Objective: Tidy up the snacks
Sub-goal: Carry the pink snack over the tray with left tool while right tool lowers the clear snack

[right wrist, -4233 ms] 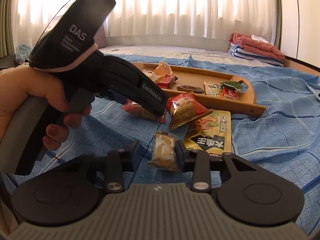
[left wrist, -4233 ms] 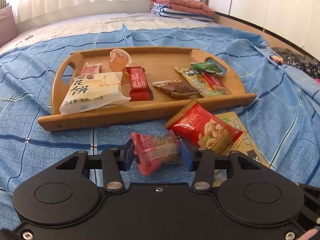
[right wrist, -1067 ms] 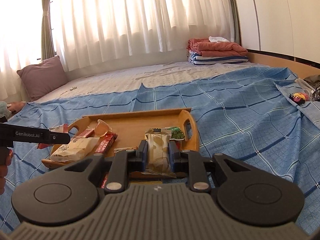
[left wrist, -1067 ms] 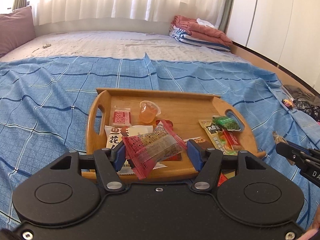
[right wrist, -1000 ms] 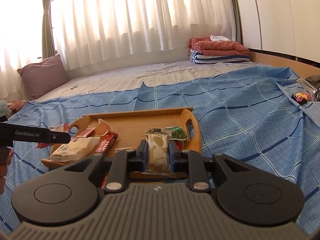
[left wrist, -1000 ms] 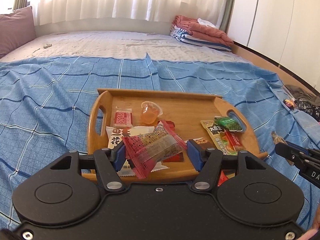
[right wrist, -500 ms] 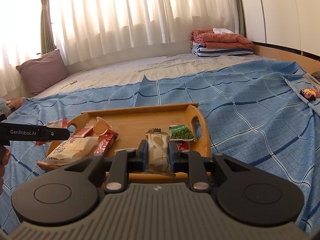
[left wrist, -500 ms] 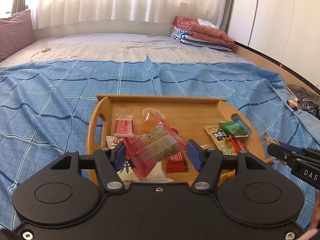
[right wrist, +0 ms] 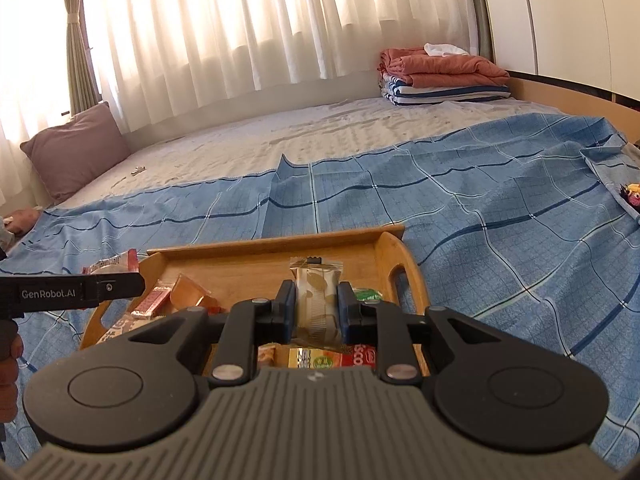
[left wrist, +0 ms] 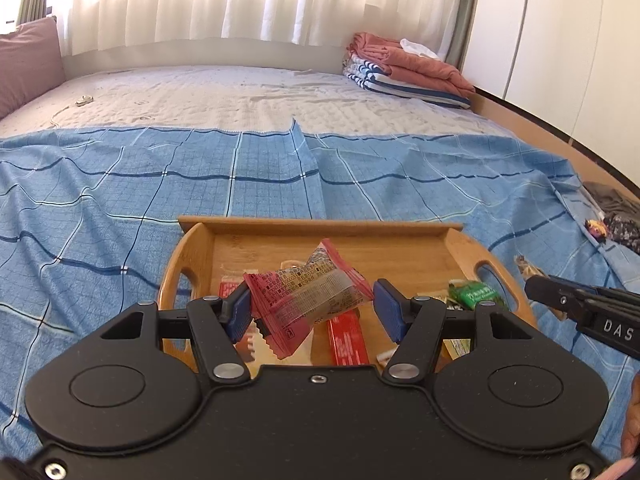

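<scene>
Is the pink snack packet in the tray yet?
Not yet. The pink snack packet is held between the left hand-held gripper pads, above the wooden tray.

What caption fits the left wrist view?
Left gripper holds a pink snack packet over the wooden tray.

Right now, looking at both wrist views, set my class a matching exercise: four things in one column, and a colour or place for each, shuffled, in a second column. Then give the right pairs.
Things
1. pink snack packet
2. beige snack bar
3. green packet
4. folded blankets

Descriptions
A. lying in the wooden tray, near its right handle
B. stacked at the far corner of the bed
C. between the jaws of the left gripper
D. clamped upright in the right gripper

Pairs: 1-C, 2-D, 3-A, 4-B
</scene>
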